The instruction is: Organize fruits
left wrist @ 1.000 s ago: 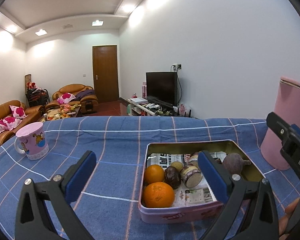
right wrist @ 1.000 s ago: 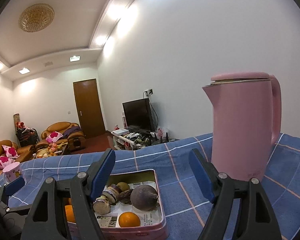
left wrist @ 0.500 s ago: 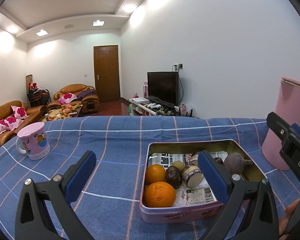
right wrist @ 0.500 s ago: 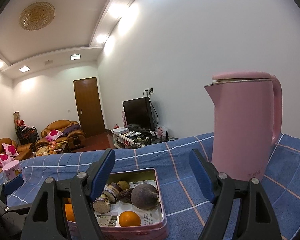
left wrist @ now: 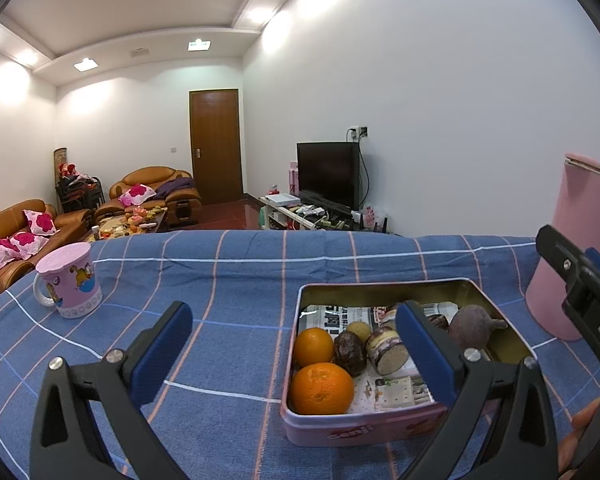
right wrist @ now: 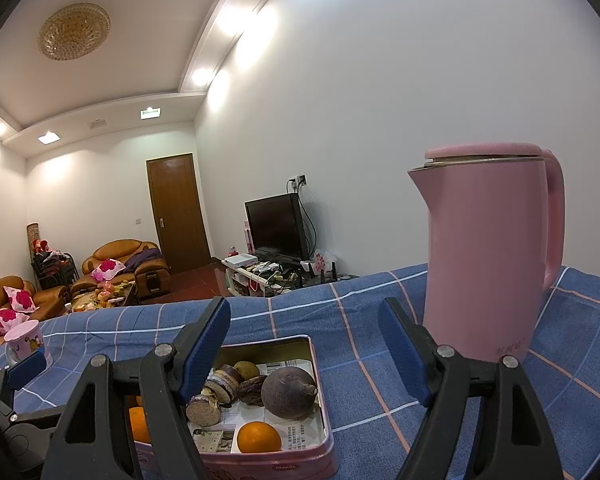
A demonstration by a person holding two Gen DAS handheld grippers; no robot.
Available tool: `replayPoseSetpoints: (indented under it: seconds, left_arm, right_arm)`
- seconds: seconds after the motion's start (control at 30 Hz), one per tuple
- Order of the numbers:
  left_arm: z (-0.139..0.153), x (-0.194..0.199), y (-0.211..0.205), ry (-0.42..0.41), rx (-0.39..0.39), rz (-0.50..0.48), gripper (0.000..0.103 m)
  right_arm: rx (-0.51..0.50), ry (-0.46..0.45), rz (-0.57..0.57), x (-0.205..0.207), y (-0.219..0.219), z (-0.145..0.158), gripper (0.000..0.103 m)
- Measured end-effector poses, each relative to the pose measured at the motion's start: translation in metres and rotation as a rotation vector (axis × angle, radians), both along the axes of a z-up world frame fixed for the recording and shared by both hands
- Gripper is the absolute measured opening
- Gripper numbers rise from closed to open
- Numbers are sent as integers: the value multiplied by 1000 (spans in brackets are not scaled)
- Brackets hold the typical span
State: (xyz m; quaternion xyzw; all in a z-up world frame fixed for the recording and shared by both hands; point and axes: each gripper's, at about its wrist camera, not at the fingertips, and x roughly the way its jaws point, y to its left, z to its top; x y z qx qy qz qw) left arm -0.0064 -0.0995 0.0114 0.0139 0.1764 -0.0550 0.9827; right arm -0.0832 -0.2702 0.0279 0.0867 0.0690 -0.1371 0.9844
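A pink tin box lined with newspaper sits on the blue checked tablecloth; its wall also shows in the right wrist view. It holds two oranges, a dark purple round fruit, a small green fruit and several brown cut pieces. My left gripper is open and empty, held above the cloth at the box's near left. My right gripper is open and empty, above the box's right side.
A tall pink kettle stands on the table right of the box. A pink cartoon mug stands at the far left. The tablecloth ends at the far table edge; a living room lies beyond.
Both views have shifted slightly; the box sits a little further right in the left wrist view. Both grippers stay open and nothing in the box has moved.
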Motion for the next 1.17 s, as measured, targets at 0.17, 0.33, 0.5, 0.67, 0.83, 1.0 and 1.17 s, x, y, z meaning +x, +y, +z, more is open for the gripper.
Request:
replayPoseSetpoints:
  seconds: [0.17, 0.33, 0.5, 0.67, 0.83, 1.0, 1.17]
  left_arm:
    - [1, 1, 2, 3, 1, 5, 103]
    - [-1, 4, 7, 16, -5, 36, 103]
    - [-2, 7, 7, 31, -2, 49, 103]
    - [-3, 8, 7, 32, 4, 53, 103]
    - [-2, 9, 6, 37, 9, 49, 103]
    - [-2, 10, 5, 42, 0, 38, 103]
    - [-2, 11, 5, 42, 6, 39, 103]
  right_arm:
    - [-2, 0, 1, 0, 0, 0, 78]
    - [-1, 1, 0, 0, 0, 0, 78]
    - [-1, 2, -1, 0, -1, 0, 78]
    - [0, 3, 0, 1, -1, 0, 78]
    - [-1, 4, 0, 1, -2, 0, 78]
    - [-9, 3, 4, 2, -2, 0, 78]
    - [-12, 7, 7, 4, -3, -1, 78]
